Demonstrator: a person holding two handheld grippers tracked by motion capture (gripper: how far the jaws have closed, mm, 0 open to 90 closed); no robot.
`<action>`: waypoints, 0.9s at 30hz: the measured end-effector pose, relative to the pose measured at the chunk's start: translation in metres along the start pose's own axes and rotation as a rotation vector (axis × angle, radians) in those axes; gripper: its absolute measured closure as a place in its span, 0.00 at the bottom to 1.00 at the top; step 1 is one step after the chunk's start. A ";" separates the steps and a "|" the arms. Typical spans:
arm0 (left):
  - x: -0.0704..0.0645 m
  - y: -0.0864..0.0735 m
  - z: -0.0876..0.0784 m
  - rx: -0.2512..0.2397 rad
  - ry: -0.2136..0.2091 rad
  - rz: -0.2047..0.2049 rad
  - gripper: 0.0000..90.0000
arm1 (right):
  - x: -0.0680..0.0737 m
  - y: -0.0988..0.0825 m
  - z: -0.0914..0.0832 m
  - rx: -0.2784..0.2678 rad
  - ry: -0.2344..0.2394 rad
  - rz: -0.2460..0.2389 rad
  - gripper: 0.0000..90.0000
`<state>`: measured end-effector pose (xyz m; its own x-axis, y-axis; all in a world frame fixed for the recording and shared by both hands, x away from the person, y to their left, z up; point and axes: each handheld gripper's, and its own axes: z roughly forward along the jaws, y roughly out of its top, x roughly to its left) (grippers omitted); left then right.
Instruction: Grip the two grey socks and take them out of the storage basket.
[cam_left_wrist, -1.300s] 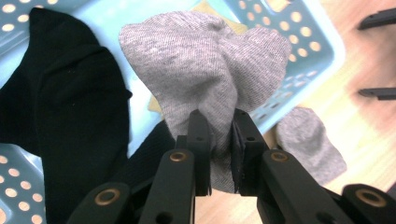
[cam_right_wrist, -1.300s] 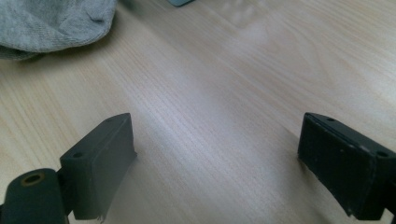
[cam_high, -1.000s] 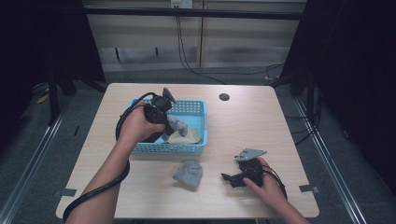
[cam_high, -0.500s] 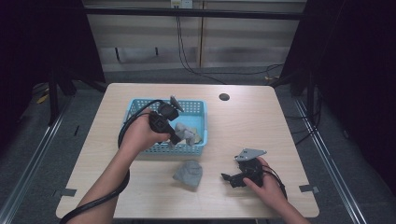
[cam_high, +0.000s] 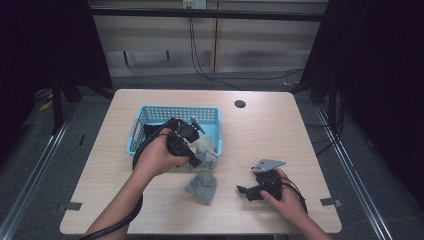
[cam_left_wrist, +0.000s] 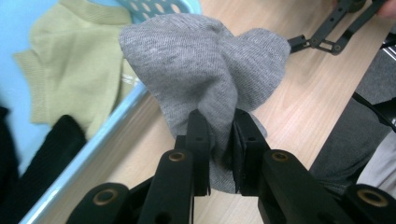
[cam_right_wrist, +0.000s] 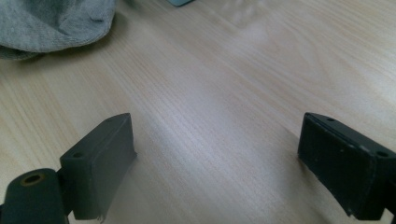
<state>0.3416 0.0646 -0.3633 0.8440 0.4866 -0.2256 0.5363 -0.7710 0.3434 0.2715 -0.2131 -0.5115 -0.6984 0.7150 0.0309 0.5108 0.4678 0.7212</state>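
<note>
Left gripper fingers clamp a grey sock over the blue basket's near rim. Right gripper fingers spread, empty, resting on counter beside another grey sock.

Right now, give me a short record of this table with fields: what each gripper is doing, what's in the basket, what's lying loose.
left gripper: jaws shut on a grey sock, held over the basket's near edge
right gripper: jaws open, nothing between them, low over the table
basket: blue, holds a pale green garment and a dark one
loose: second grey sock on the table, between the two grippers
</note>
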 end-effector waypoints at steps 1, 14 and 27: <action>-0.001 0.000 0.001 0.004 -0.002 0.003 0.88 | 0.000 0.000 0.000 0.000 0.000 0.000 0.12; -0.014 -0.008 0.025 0.028 -0.043 0.025 0.87 | 0.000 0.000 0.000 0.003 0.000 0.002 0.12; -0.017 -0.013 0.045 0.052 -0.065 0.028 0.87 | 0.000 0.000 0.000 0.005 0.000 0.000 0.12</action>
<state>0.3200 0.0474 -0.4049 0.8556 0.4381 -0.2757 0.5099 -0.8052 0.3029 0.2713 -0.2131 -0.5113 -0.6981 0.7154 0.0310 0.5136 0.4701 0.7178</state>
